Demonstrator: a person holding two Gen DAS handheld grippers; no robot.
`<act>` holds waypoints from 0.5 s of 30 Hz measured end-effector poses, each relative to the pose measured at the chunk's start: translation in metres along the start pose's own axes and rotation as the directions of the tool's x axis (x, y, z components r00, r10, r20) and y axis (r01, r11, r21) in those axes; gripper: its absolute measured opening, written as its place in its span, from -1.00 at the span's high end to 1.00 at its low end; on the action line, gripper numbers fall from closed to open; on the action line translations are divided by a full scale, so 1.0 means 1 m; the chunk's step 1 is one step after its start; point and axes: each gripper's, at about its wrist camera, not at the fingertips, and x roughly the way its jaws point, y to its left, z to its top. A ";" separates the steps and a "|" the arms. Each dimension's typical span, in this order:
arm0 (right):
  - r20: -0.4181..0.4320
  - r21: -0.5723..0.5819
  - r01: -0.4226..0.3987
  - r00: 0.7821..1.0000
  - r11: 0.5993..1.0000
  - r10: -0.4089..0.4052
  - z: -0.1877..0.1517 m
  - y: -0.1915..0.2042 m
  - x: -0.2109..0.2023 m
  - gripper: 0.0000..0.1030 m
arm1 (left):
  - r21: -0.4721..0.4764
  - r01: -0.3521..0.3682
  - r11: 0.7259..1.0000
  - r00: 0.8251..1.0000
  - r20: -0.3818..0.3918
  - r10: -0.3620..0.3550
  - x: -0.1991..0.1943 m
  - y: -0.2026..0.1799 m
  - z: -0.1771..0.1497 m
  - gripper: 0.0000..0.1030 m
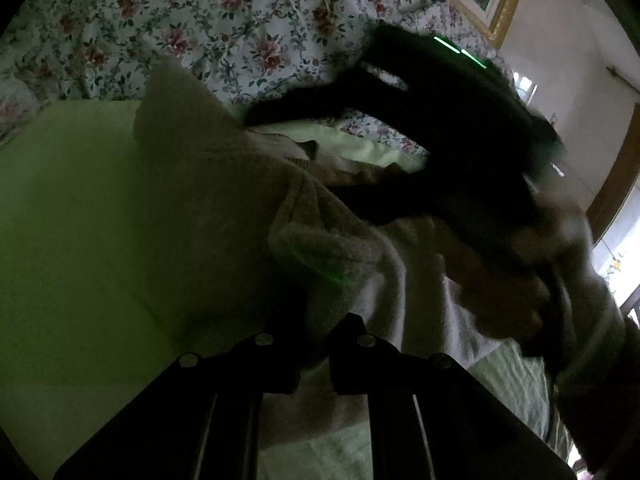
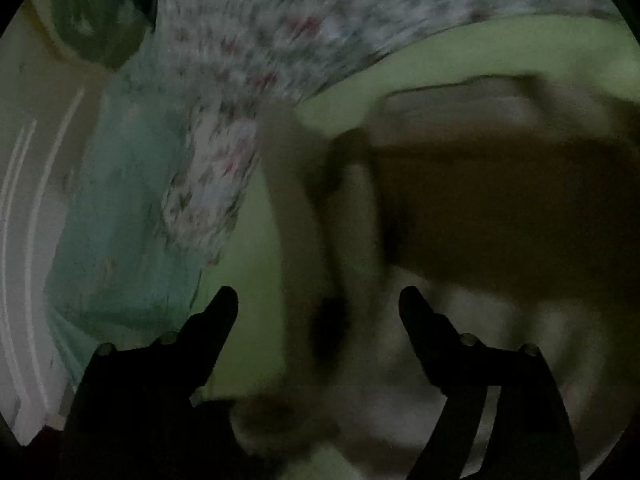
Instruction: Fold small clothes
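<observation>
The garment (image 1: 224, 184), a pale knit piece, lies bunched on the light green sheet (image 1: 68, 208), with the floral bedcover (image 1: 208, 12) beyond it. In the left wrist view its near edge runs down between my left tongs (image 1: 314, 344), whose fingers stand close together with cloth between them; I judge that they pinch the garment's hem. My right tongs (image 2: 318, 300) stand wide apart with nothing between the tips, hovering over the same garment (image 2: 460, 344). The right wrist view is heavily blurred, so fine detail there cannot be read.

Risks from this position:

1. Slip at the left grip. The knit is thick and soft, and the pinch appears to sit near the edge. A sideways pull could draw the hem out of the fingers.
2. Double layer pick-up. The cloth is heaped in folds beneath the right tongs. Closing there could catch two layers and lock a crease into the fold.
3. Catching the sheet. The green sheet lies directly under the garment. A low approach could pinch sheet together with knit.
4. Collision. In the left wrist view the dark body of the right tongs (image 1: 452, 128) sits near the left ones, so crossing paths could knock the grip loose.
5. Poor light. The scene is dim and edges are hard to locate.
</observation>
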 end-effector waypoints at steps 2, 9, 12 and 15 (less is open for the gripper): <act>-0.041 -0.052 0.028 0.999 0.998 -0.030 0.016 0.013 0.025 -0.62 | 0.009 -0.001 1.000 1.000 -0.004 0.001 0.002 -0.001 0.001 0.83; -0.017 -0.187 0.191 0.980 0.964 -0.198 0.035 0.029 0.046 0.63 | 0.024 0.027 0.999 1.000 -0.013 -0.027 0.000 -0.002 0.001 0.83; 0.054 -0.194 0.189 0.982 0.963 -0.182 0.023 0.030 0.010 0.67 | 0.049 0.062 0.997 0.998 -0.012 -0.062 -0.004 -0.017 0.002 0.83; 0.128 -0.186 0.220 0.972 0.958 -0.199 0.008 0.023 -0.038 0.67 | 0.083 0.115 0.990 0.993 -0.011 -0.115 -0.005 -0.044 0.002 0.83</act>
